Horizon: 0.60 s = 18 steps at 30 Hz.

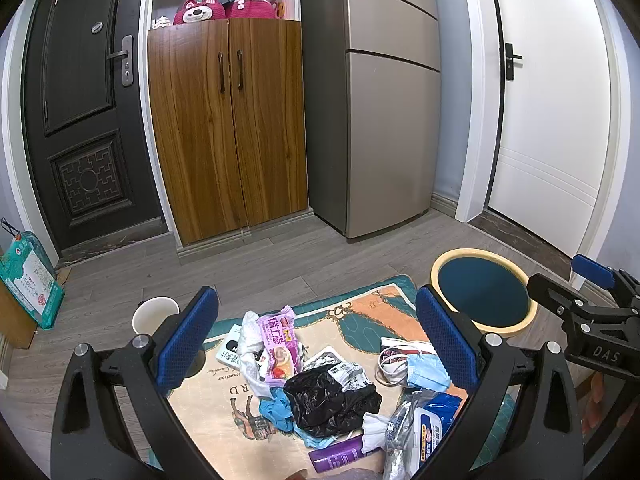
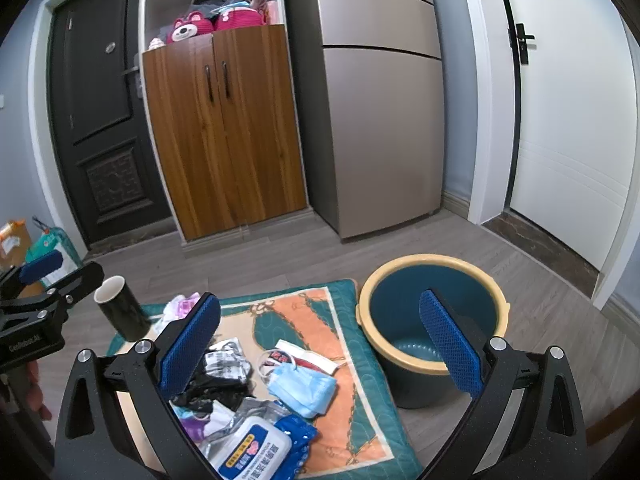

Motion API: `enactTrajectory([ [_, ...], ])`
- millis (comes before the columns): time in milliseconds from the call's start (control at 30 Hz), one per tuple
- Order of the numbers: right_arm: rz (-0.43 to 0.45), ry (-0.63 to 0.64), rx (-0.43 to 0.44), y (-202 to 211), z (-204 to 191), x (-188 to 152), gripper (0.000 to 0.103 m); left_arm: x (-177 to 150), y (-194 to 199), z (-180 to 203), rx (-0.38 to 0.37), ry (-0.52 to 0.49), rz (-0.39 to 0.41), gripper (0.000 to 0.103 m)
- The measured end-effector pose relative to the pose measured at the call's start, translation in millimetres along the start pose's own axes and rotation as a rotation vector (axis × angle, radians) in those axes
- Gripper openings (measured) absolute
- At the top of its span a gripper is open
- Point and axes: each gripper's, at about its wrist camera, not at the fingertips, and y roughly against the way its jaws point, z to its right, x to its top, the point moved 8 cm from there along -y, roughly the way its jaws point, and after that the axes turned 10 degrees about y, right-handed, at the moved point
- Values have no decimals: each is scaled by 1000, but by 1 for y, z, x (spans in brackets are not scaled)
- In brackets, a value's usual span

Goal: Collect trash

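Both my tools hang wide apart, holding nothing. The trash pile (image 1: 320, 392) lies on the mat (image 2: 360, 400) directly below my left tool (image 1: 316, 344), the nearer one. The bucket (image 2: 430, 316) stands right of the mat, under my right tool (image 2: 320, 344).

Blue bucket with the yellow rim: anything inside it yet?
The bucket shows only its bare ribbed bottom, no trash. The right gripper, open, has a finger covering part of the interior.
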Motion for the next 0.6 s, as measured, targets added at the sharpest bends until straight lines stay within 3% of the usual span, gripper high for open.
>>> enactTrajectory([
  [600,-14,-17,-3,-3,2,-7,99,0,-2,1,0,-3,-8,97],
])
